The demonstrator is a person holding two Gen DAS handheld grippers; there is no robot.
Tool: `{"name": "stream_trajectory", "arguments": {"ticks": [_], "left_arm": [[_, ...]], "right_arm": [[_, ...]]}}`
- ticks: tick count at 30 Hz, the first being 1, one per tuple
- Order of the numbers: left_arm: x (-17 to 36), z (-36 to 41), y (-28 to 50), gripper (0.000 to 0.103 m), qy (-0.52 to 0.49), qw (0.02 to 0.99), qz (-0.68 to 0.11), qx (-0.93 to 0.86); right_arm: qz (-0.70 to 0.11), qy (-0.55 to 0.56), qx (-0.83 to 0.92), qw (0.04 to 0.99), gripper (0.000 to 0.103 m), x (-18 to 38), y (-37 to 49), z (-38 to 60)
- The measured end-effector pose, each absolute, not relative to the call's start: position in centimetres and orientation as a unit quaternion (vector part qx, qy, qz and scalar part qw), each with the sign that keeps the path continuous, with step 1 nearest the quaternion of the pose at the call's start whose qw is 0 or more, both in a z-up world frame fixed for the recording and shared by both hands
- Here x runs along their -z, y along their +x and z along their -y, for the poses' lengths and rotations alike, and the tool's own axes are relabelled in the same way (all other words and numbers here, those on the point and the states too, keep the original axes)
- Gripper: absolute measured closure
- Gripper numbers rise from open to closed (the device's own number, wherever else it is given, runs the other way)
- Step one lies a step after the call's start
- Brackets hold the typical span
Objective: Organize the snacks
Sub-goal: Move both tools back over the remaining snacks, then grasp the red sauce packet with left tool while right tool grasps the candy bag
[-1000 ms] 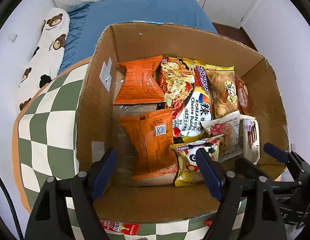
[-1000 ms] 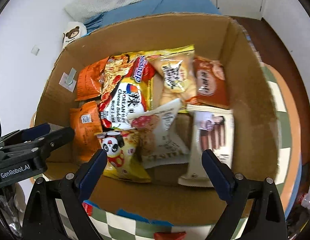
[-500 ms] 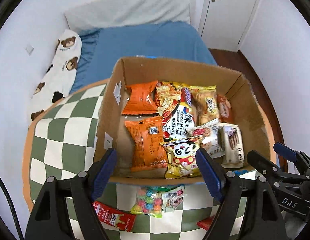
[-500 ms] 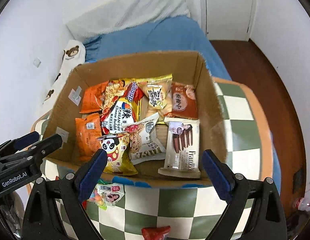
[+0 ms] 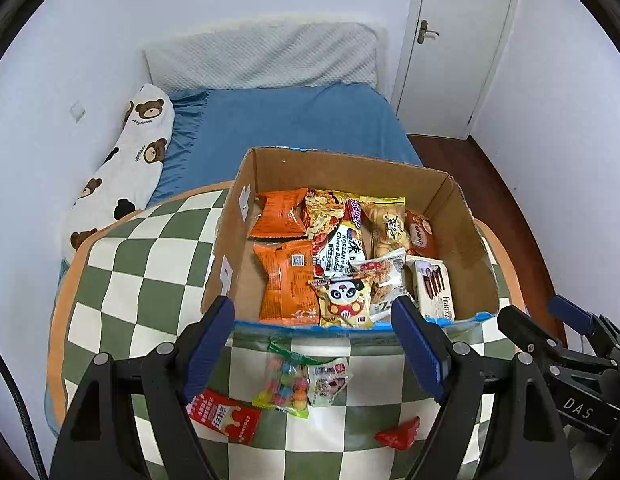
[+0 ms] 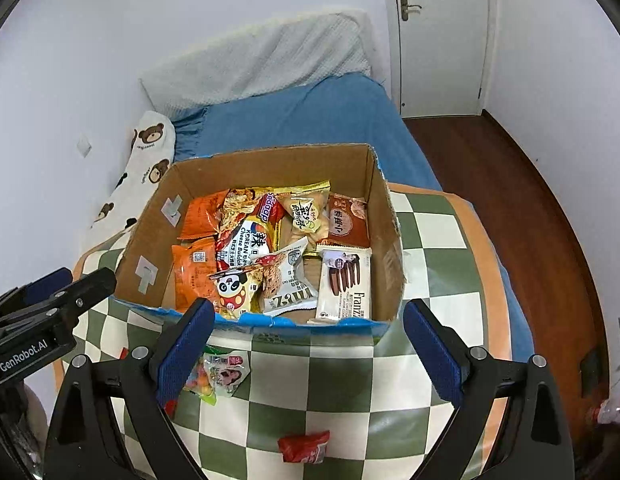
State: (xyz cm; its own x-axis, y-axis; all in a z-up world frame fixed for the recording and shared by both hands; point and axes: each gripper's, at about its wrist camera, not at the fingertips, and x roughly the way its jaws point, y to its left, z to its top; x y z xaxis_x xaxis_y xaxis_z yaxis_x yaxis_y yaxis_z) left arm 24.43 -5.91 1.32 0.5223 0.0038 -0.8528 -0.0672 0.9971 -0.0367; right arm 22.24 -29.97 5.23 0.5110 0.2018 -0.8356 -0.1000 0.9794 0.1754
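A cardboard box (image 5: 342, 172) (image 6: 269, 168) stands on the green-and-white checked table and holds several snack packets: orange bags (image 5: 287, 280), a noodle pack (image 5: 342, 244), a panda bag (image 5: 344, 300), a Franzzi biscuit pack (image 6: 346, 284). In front of the box lie a bag of coloured candy balls (image 5: 283, 384) (image 6: 201, 380), a small pale packet (image 5: 330, 380), a flat red packet (image 5: 223, 416) and a small red packet (image 5: 398, 434) (image 6: 303, 446). My left gripper (image 5: 312, 320) hangs open and empty above the loose snacks. My right gripper (image 6: 308, 312) is open and empty, beside it on the right.
The round table's checked cloth (image 5: 149, 272) has an orange border and drops off on all sides. Behind it are a blue bed (image 5: 293, 120), a bear-print pillow (image 5: 129, 160) and a white door (image 5: 458, 40). Dark wooden floor (image 6: 510, 184) lies to the right.
Both grippers have drawn back and up from over the box. The whole box, the table in front of it and the loose snacks have come into view. Both stay open and empty.
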Motion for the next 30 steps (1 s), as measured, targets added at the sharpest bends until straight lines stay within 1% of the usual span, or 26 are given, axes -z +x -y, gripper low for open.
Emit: {"name": "stream_trajectory", "arguments": {"ticks": [4, 8, 9, 10, 12, 16, 19, 22, 24, 26, 28, 29, 30], "left_arm": [[-0.9, 4.7, 23.2, 0.023, -0.051, 0.868, -0.493, -0.035], [1.8, 1.2, 21.2, 0.023, -0.08, 0.848, -0.518, -0.08], [2.6, 0.4, 20.8, 0.023, -0.085, 0.841, -0.527, -0.088], [3.7, -0.6, 20.2, 0.023, -0.097, 0.831, -0.54, -0.097], [6.7, -3.5, 19.1, 0.023, -0.135, 0.803, -0.567, -0.121], [11.9, -7.9, 17.9, 0.023, -0.22, 0.751, -0.607, -0.141], [16.3, -10.5, 18.0, 0.023, -0.314, 0.699, -0.627, -0.141], [19.6, -11.6, 18.4, 0.023, -0.387, 0.658, -0.632, -0.135], [21.5, -11.7, 18.9, 0.023, -0.405, 0.637, -0.641, -0.137], [21.9, -11.4, 19.2, 0.027, -0.392, 0.644, -0.64, -0.148], [21.3, -10.7, 19.2, 0.042, -0.356, 0.671, -0.633, -0.15], [20.7, -9.8, 19.3, 0.048, -0.306, 0.696, -0.635, -0.14], [20.5, -9.2, 19.3, 0.05, -0.277, 0.706, -0.639, -0.128]], "right_arm": [[-0.506, 0.073, -0.107, 0.853, 0.006, -4.7, 21.1, 29.7], [-0.542, 0.088, -0.137, 0.825, 0.006, -1.8, 19.9, 28.2], [-0.548, 0.091, -0.143, 0.819, 0.009, -1.0, 19.6, 27.7], [-0.561, 0.098, -0.153, 0.808, 0.018, 0.3, 19.4, 27.0], [-0.58, 0.108, -0.166, 0.79, 0.03, 2.4, 19.1, 25.8], [-0.608, 0.127, -0.192, 0.759, 0.03, 6.3, 19.2, 22.2], [-0.626, 0.144, -0.194, 0.741, 0.03, 8.4, 19.8, 20.0], [-0.638, 0.147, -0.184, 0.733, 0.03, 9.6, 20.1, 18.7], [-0.641, 0.143, -0.177, 0.733, 0.03, 10.1, 20.4, 17.9], [-0.645, 0.142, -0.174, 0.731, 0.03, 10.8, 20.6, 16.9], [-0.647, 0.141, -0.173, 0.729, 0.03, 11.4, 20.9, 15.9], [-0.649, 0.144, -0.175, 0.727, 0.03, 11.7, 20.9, 15.6], [-0.65, 0.146, -0.176, 0.724, 0.03, 12.1, 20.9, 15.1]]}}
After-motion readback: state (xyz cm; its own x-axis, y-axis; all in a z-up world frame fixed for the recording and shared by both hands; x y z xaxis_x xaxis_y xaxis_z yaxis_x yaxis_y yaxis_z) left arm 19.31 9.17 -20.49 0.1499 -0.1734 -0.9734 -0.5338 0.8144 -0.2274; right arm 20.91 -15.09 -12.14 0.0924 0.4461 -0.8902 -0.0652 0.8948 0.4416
